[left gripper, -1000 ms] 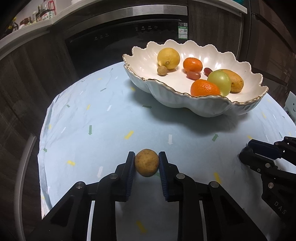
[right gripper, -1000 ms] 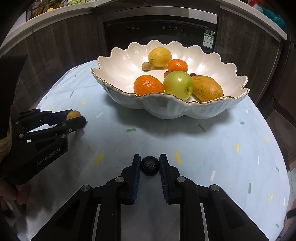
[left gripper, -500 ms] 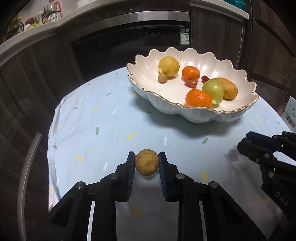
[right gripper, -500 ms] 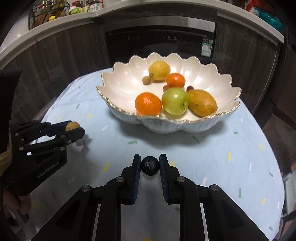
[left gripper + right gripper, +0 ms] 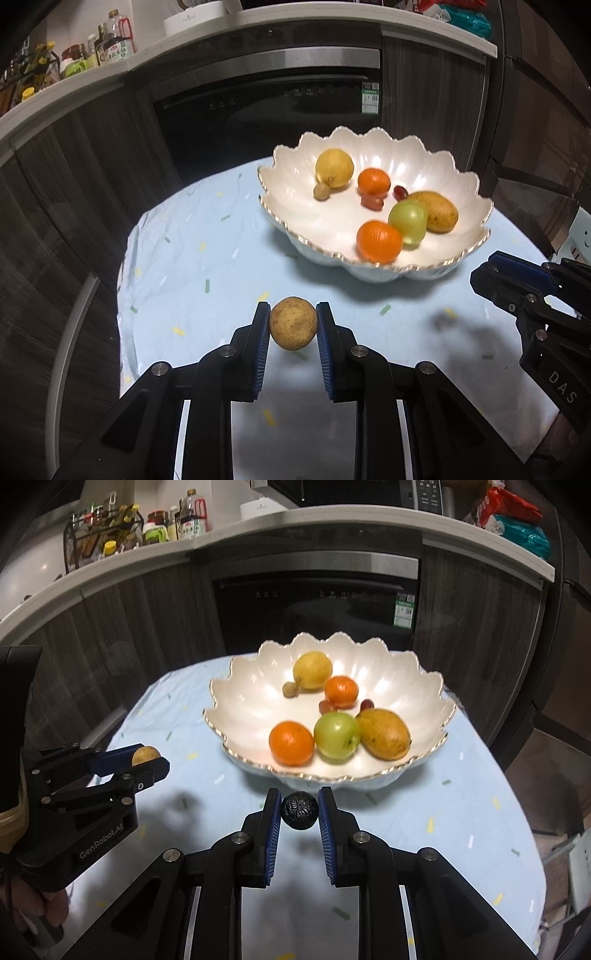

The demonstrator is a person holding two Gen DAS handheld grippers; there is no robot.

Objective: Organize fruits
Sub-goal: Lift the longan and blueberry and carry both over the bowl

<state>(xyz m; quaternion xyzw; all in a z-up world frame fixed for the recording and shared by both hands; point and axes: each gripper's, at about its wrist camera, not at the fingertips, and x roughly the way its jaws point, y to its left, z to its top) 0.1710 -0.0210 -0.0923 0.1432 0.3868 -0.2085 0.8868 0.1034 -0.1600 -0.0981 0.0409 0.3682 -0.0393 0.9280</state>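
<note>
My left gripper (image 5: 293, 325) is shut on a small round tan-brown fruit (image 5: 293, 328), held above the table short of the bowl; it also shows in the right wrist view (image 5: 146, 755). My right gripper (image 5: 299, 806) is shut on a small dark, wrinkled round fruit (image 5: 299, 809), held just in front of the bowl's near rim. The white scalloped bowl (image 5: 243, 701) holds a lemon (image 5: 312, 670), two oranges (image 5: 291, 743), a green apple (image 5: 337, 735), a mango (image 5: 383, 733) and a few small fruits.
The round table has a light blue patterned cloth (image 5: 461, 805). Dark cabinets and a built-in oven (image 5: 317, 602) stand behind it. A counter shelf with bottles (image 5: 110, 528) runs above.
Both grippers have risen and pulled back with their fruits. The bowl now sits farther off and lower in both views.
</note>
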